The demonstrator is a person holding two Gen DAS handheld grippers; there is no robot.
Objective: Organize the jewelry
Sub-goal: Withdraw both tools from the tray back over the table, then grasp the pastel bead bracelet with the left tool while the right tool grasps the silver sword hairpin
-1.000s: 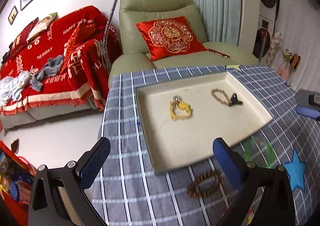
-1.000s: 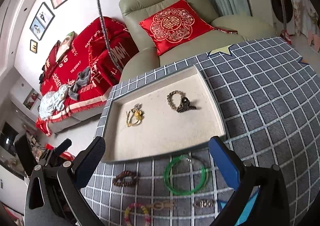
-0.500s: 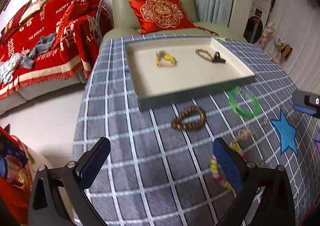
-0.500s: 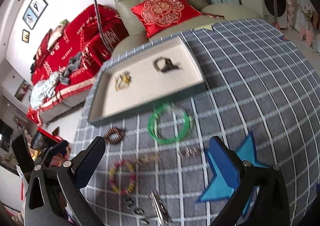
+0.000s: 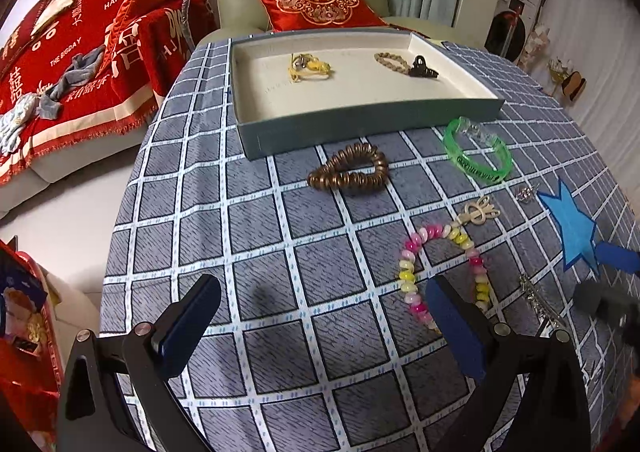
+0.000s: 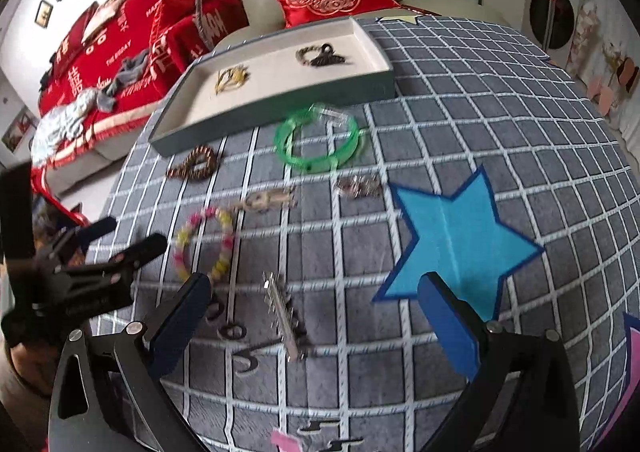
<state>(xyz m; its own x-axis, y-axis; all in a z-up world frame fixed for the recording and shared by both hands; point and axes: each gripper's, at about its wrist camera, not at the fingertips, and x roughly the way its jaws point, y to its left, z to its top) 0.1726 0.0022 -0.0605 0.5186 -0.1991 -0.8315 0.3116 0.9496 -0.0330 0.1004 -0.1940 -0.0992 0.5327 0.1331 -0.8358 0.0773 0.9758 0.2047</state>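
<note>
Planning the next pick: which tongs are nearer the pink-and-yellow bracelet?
Left. The left tongs have one fingertip right at the bracelet; the right tongs sit just past its near edge, over the silver clip.

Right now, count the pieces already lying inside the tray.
3: a yellow bracelet at the tray's left; a beige beaded bracelet and black hair claw touching at its right. The near wall may hide more.

Three pieces are seen in the tray (image 5: 360,123) — four bracelets (image 5: 348,171) are counted on the cloth.
</note>
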